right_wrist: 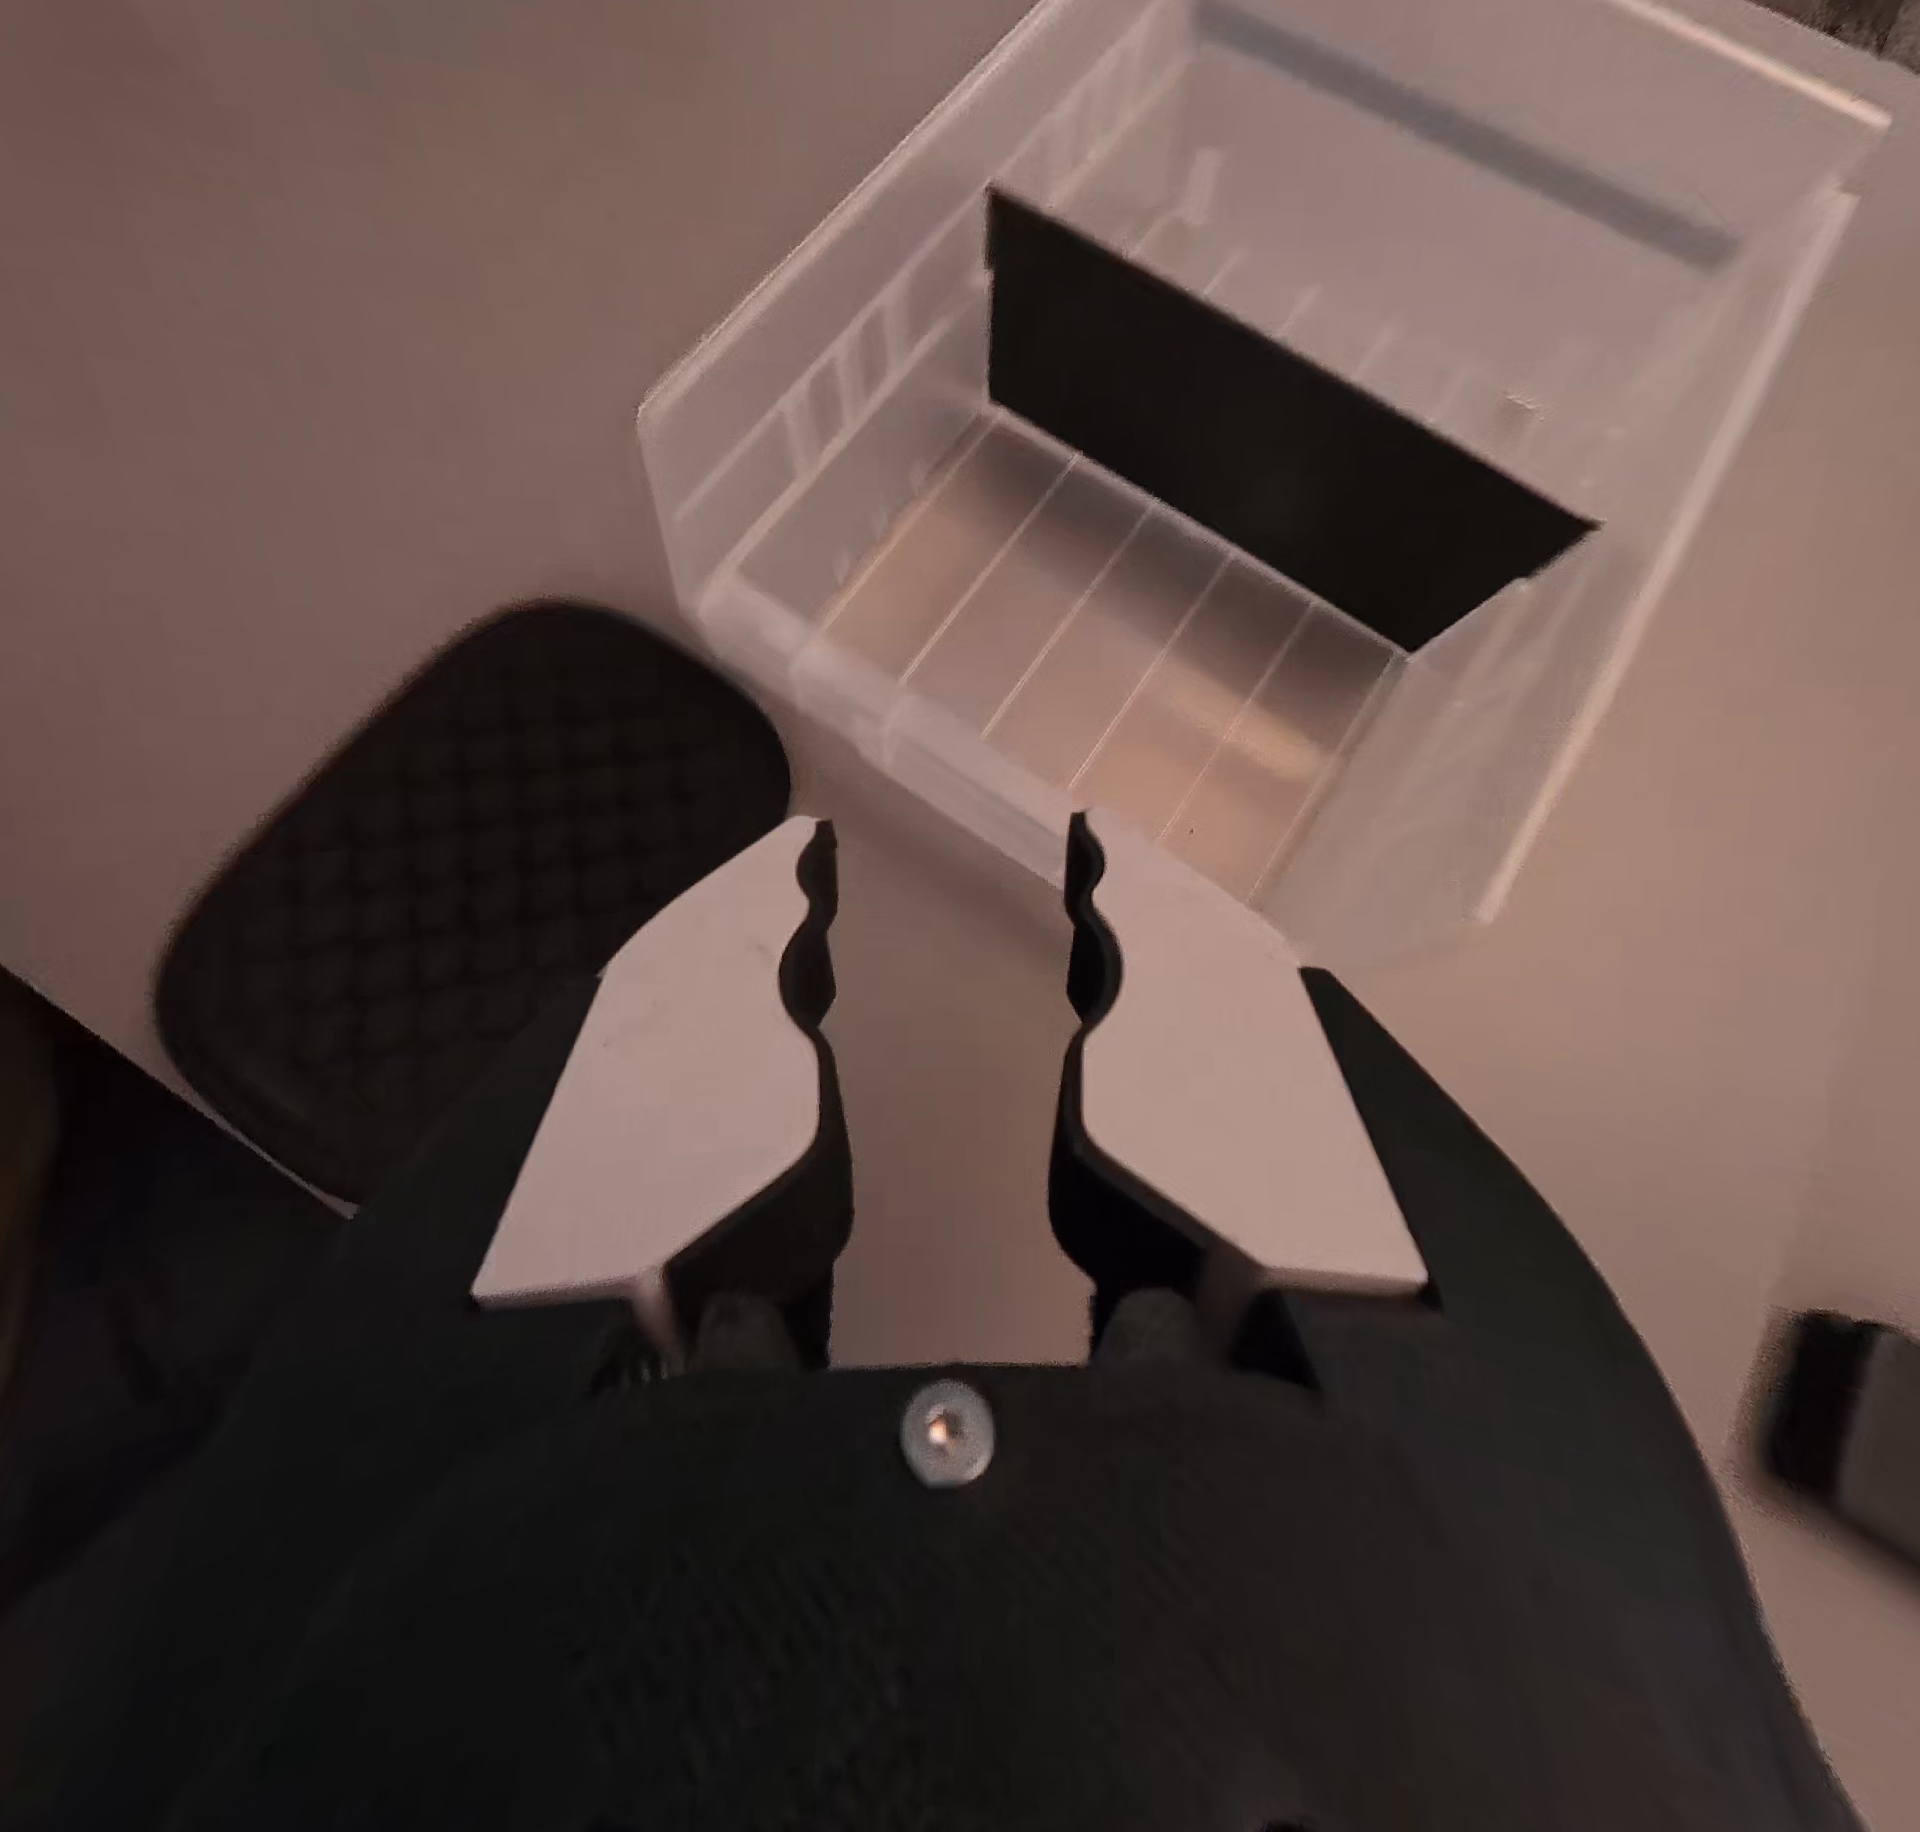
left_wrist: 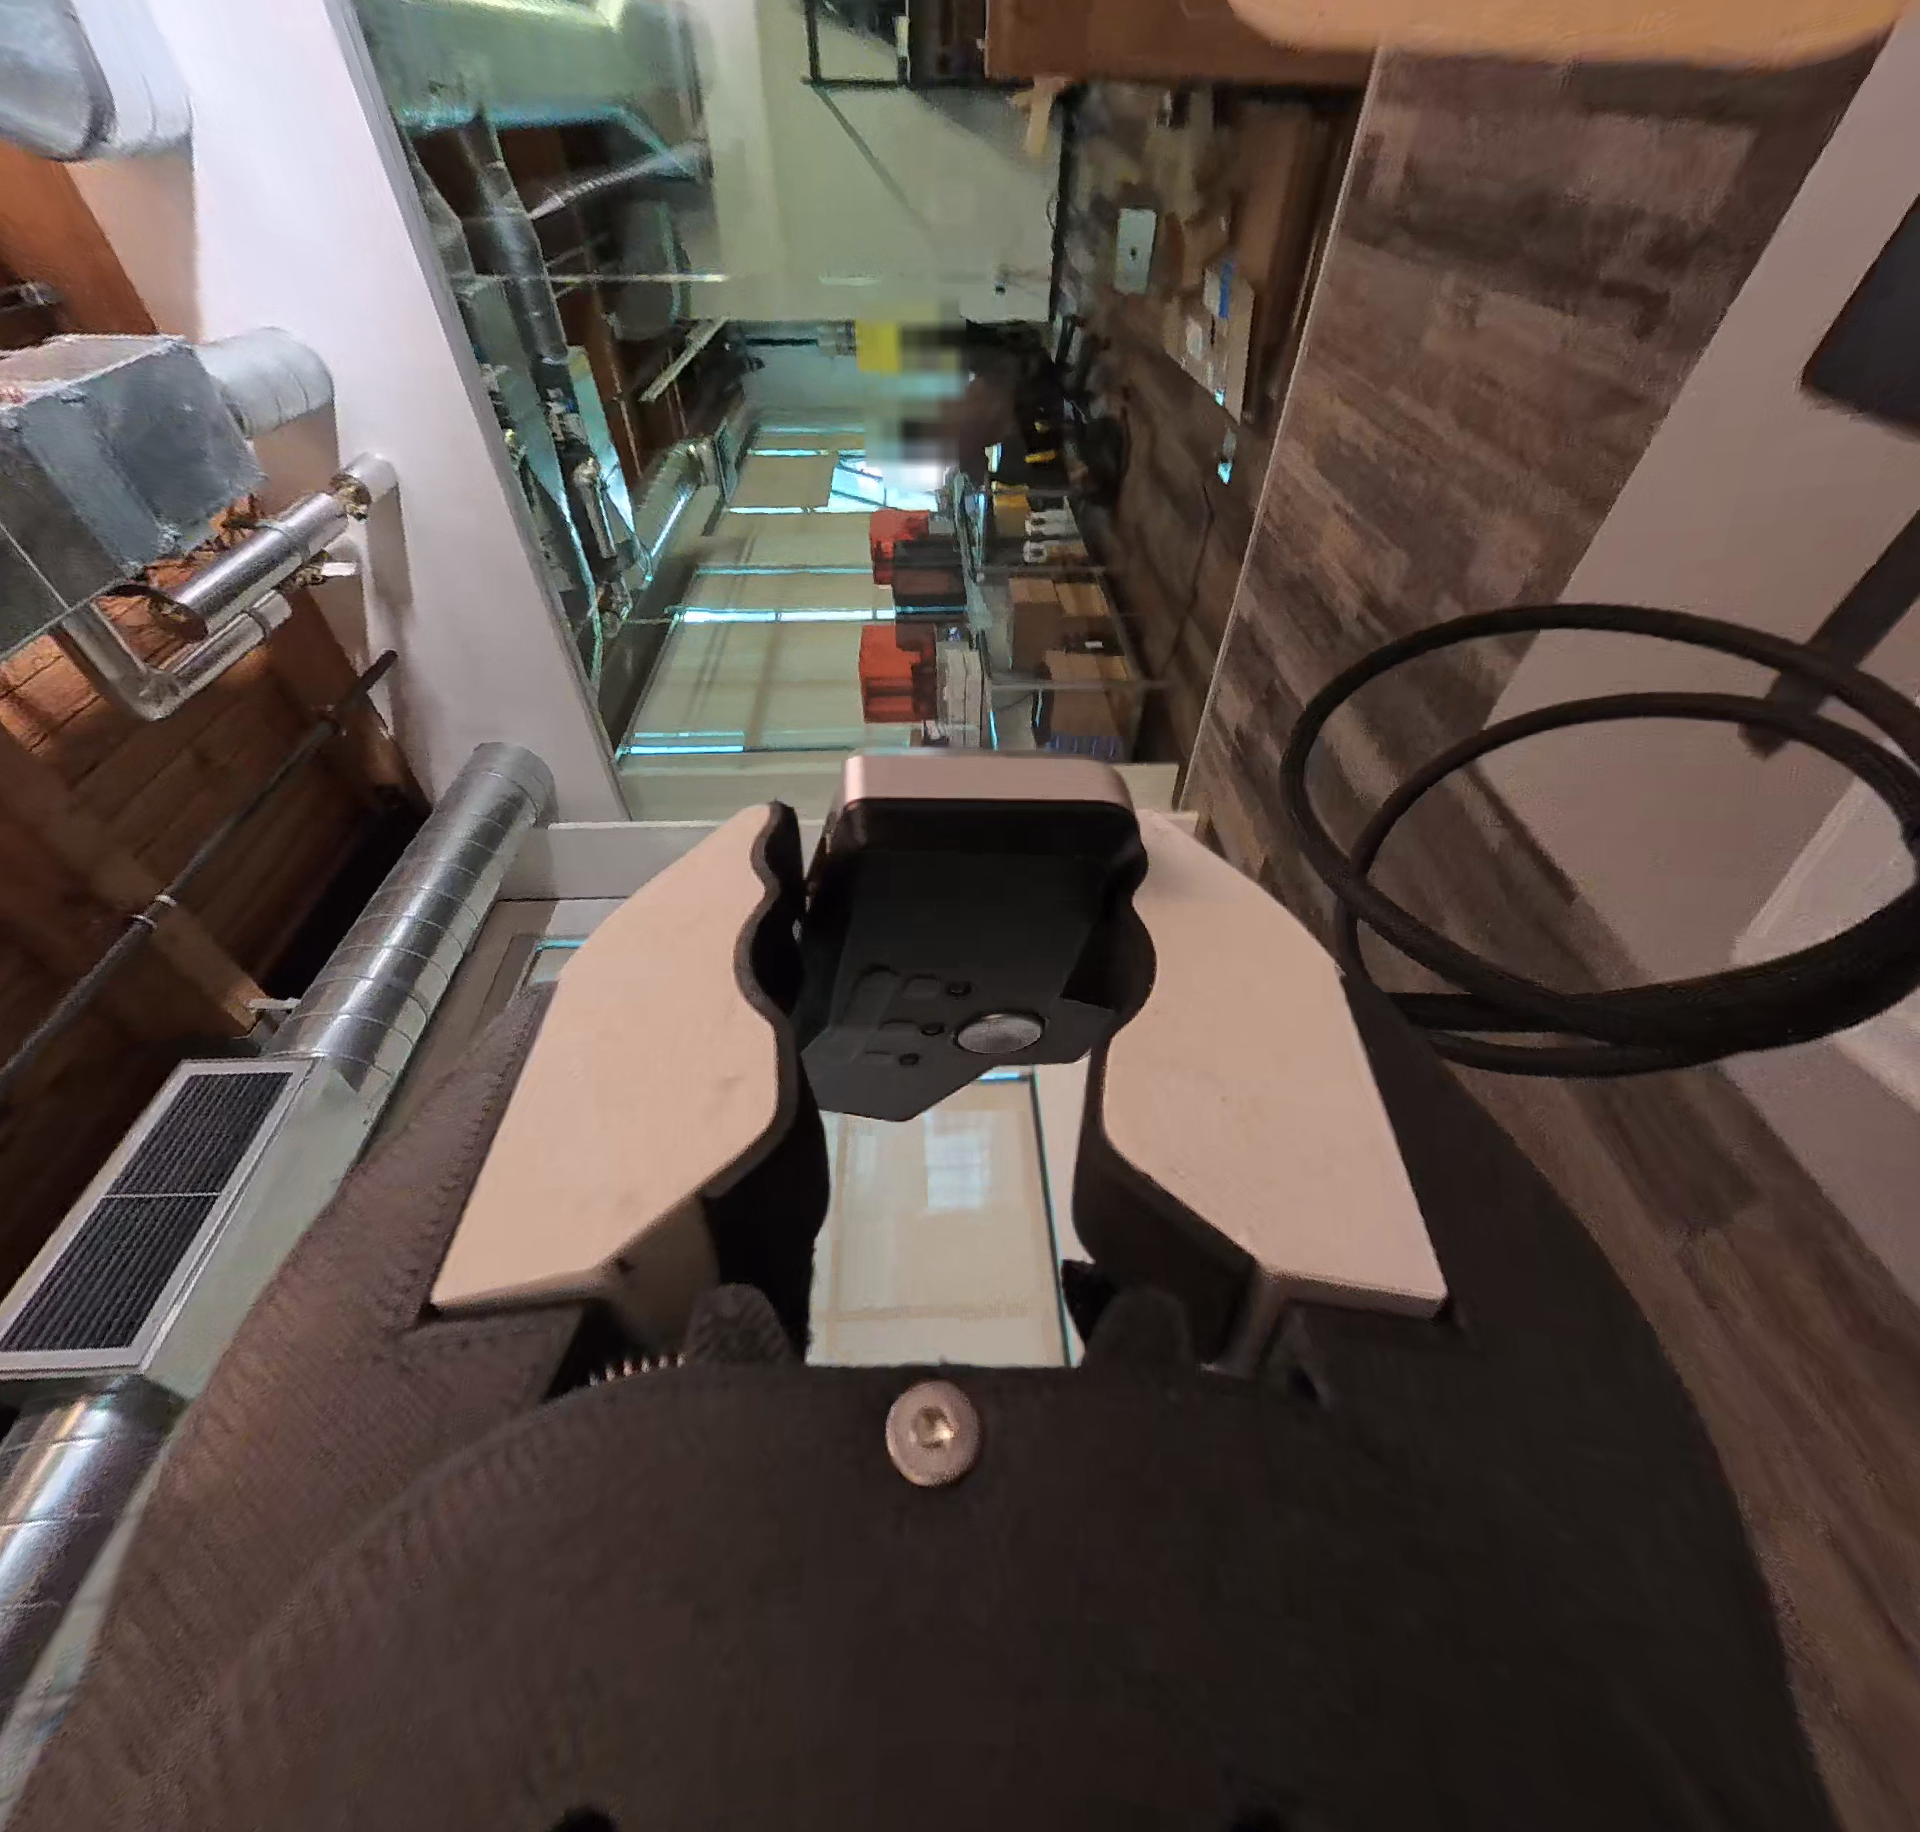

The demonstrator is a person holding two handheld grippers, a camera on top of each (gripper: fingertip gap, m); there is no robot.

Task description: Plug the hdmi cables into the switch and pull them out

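My left gripper (left_wrist: pixel 961 847) is shut on the HDMI switch (left_wrist: pixel 971 941), a small black box with a silver edge and a round silver button, and holds it up in the air with the view turned sideways. Black braided HDMI cables (left_wrist: pixel 1558 847) loop at the right of the left wrist view and run in behind my right finger. My right gripper (right_wrist: pixel 951 837) is open and empty, low over a pale table (right_wrist: pixel 364 276), between a black pad and a clear bin.
A clear plastic bin (right_wrist: pixel 1299 432) with a black divider (right_wrist: pixel 1247 411) stands on the table ahead of my right gripper. A black textured pad (right_wrist: pixel 468 847) lies at the left table edge. A dark and silver object (right_wrist: pixel 1849 1439) sits at the right edge. Ducts and shelving fill the left wrist view.
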